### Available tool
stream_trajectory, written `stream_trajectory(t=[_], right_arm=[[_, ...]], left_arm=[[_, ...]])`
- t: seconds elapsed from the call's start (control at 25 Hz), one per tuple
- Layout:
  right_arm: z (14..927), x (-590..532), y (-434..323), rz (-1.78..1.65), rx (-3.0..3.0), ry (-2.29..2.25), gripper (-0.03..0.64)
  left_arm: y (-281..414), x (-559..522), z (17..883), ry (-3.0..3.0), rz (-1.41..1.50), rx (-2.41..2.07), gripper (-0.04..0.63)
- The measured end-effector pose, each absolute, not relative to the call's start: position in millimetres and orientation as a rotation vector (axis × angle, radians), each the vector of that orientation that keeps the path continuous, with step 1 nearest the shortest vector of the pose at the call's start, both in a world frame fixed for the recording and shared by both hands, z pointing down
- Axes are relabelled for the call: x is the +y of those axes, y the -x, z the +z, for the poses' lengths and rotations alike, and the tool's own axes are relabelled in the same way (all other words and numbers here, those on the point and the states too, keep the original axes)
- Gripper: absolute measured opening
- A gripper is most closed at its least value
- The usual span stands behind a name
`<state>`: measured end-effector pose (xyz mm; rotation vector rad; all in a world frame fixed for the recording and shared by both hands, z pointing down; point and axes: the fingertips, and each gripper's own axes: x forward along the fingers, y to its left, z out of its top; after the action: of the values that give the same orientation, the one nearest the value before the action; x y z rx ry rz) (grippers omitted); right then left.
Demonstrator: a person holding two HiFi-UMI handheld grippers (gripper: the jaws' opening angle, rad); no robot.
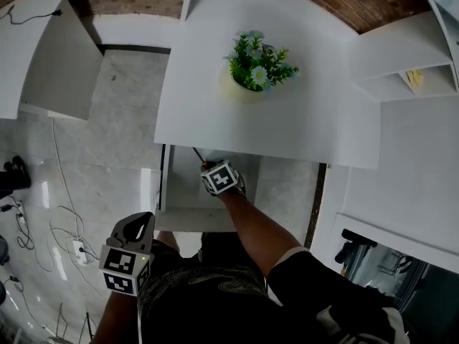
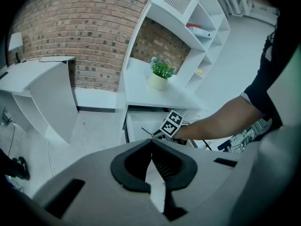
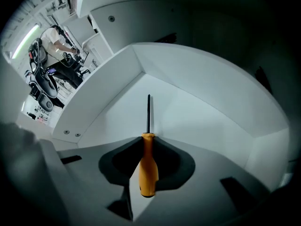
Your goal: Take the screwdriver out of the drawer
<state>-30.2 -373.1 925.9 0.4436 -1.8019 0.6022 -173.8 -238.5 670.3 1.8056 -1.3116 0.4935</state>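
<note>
An orange-handled screwdriver (image 3: 148,164) with a thin black shaft sits clamped between the jaws of my right gripper (image 3: 148,140), shaft pointing into the white drawer (image 3: 188,121). In the head view the right gripper (image 1: 208,167) is over the open drawer (image 1: 179,192) under the white desk, and the screwdriver's dark shaft (image 1: 198,154) sticks out toward the desk edge. My left gripper (image 1: 141,224) hangs low at the left beside my body, jaws closed on nothing. From the left gripper view, that left gripper (image 2: 151,142) points toward the drawer (image 2: 136,128) and the right gripper (image 2: 157,134).
A potted plant (image 1: 256,67) stands on the white desk (image 1: 301,120). White shelving (image 1: 409,70) is at the right, another white desk (image 1: 43,49) at the left. Cables and a power strip (image 1: 75,249) lie on the tiled floor.
</note>
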Motion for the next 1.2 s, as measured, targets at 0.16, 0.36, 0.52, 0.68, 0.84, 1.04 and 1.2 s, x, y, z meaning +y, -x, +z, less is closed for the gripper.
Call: stream_trajectory(t=[0.16, 0.36, 0.52, 0.68, 0.84, 1.04, 1.2], right_arm=[[909, -365, 36, 0.613, -1.834, -0.432, 0.074], [883, -360, 43, 0.593, -1.873, -0.446, 0.072], [862, -355, 44, 0.574, -1.892, -0.457, 0.072], [835, -354, 48, 0.558, -1.934, -0.484, 0.072], [806, -352, 50, 0.549, -1.970, -0.508, 0.072], [768, -349, 50, 0.554, -2.031, -0.559, 0.072], [736, -343, 53, 0.556, -2.092, -0.597, 0.072]], left_arm=[[180, -237, 663, -1.820, 0.481, -1.317, 0.018], [182, -245, 650, -1.883, 0.466, -1.301, 0.018], [180, -251, 638, -1.940, 0.461, -1.285, 0.018], [182, -256, 626, -1.973, 0.430, -1.276, 0.018], [181, -256, 614, -2.016, 0.430, -1.261, 0.018], [177, -258, 597, -2.073, 0.417, -1.243, 0.018], [177, -258, 582, -2.112, 0.393, -1.240, 0.018]])
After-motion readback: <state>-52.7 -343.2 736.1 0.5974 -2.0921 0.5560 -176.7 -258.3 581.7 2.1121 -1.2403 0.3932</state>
